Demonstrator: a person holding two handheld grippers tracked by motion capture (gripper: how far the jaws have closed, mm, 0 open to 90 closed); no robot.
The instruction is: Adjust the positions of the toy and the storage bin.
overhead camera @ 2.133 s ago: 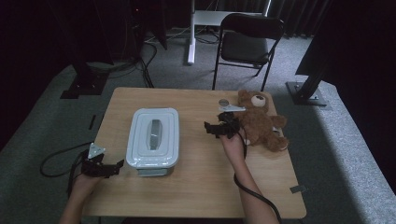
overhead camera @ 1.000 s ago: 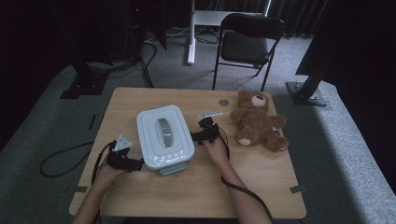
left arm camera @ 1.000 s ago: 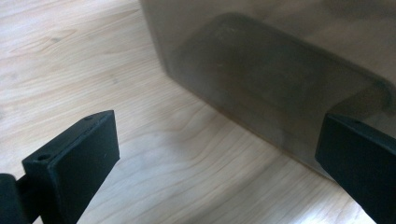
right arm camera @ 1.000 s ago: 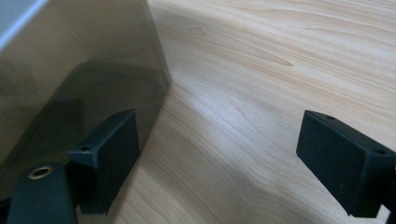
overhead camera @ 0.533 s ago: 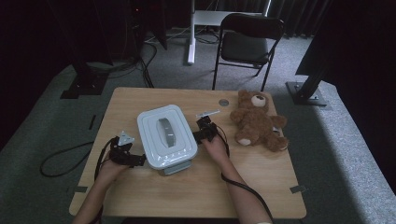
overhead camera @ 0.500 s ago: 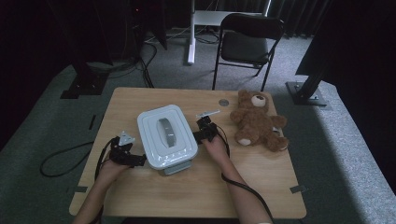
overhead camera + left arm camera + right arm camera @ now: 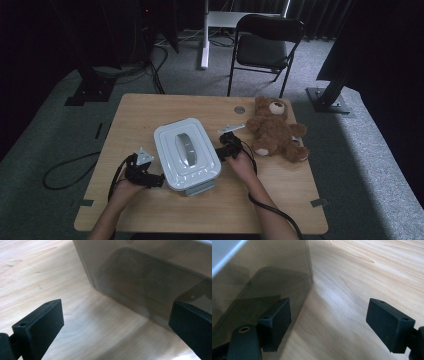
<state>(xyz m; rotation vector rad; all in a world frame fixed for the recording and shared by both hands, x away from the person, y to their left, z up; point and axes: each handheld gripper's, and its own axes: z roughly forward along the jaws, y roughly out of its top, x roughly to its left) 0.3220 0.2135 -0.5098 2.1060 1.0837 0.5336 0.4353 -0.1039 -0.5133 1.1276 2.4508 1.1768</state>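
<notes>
**Tongs open at both sides of the box**

The left gripper (image 7: 159, 180) sits at the near left corner of the box (image 7: 186, 153), jaws wide with nothing between them; its own view has the smoky wall (image 7: 140, 277) close ahead and bare table (image 7: 37, 272) under the gap. The right gripper (image 7: 220, 154) is at the box's right side. Its jaws have just been closing a little yet stand wide, gripping nothing, one jaw right against the tinted wall (image 7: 262, 282).

The box stands mid-table, slightly skewed, its pale lid (image 7: 172, 140) on and the handle (image 7: 186, 148) untouched. A teddy bear (image 7: 274, 131) lies just right of the right hand (image 7: 243, 164), and a small round disc (image 7: 239, 109) sits beyond it.

My worry is an uneven squeeze. The two grippers meet the box at different spots, so a push from one side could spin it or slide it towards the near edge. The smooth walls give the pads little bite, and a lift could slip. A wide swing of the right forearm could knock the bear.
</notes>
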